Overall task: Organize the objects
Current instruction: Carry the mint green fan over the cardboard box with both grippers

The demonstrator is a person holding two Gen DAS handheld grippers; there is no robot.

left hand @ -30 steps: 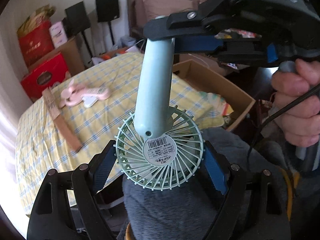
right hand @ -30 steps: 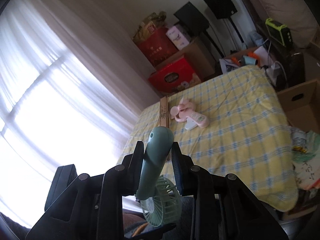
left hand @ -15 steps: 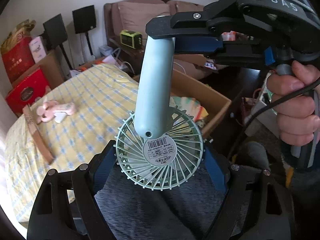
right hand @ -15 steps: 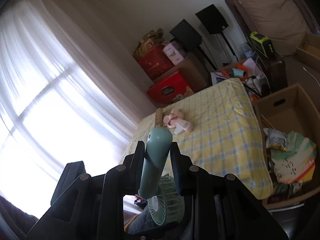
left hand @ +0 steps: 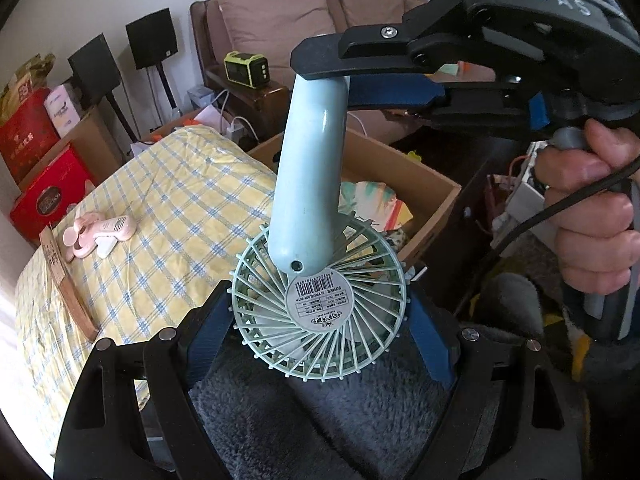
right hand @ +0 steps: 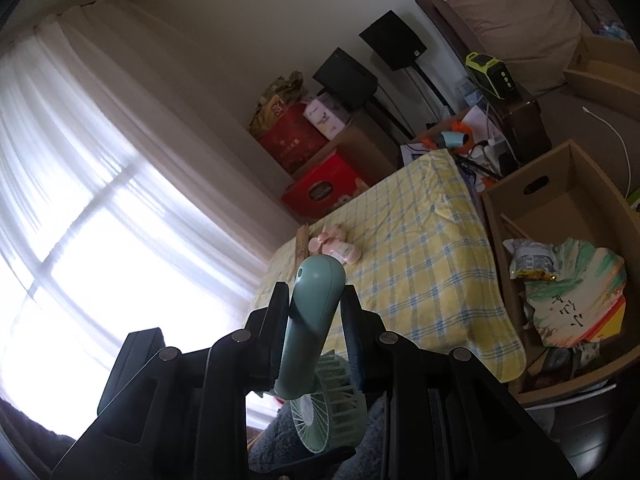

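1. While the right claw pinches the fan by the top of its handle, its jaws narrowed onto the smooth plastic, the round grille hangs below, at the lower centre of the left view.
2. The left claw stands wide, its blue pads on either side of the grille rim; they look to touch or nearly touch it, but I cannot tell whether they press.
3. The fan is in the air, over a grey fleece lap and in front of the checked worktop, with the cardboard box behind it at centre right.
4. Handling, as I judge it: the fan looks light, a hollow plastic shell. The handle is stiff, rounded and glossy, so it could twist or slide between flat pads if swung.
5. The grille is the weak part: thin ribs that would flex or snap under a hard squeeze. A hold across its rim should be gentle and only steadying.
6. The better hold is the handle, near its middle or upper end, where the section is even and solid. The hinge where the handle meets the head may fold, so the head could swing.
7. A pink fan lies at the far left of the worktop beside a wooden strip, untouched.
8. The box, with papers in it, seems the likely place for the fan.
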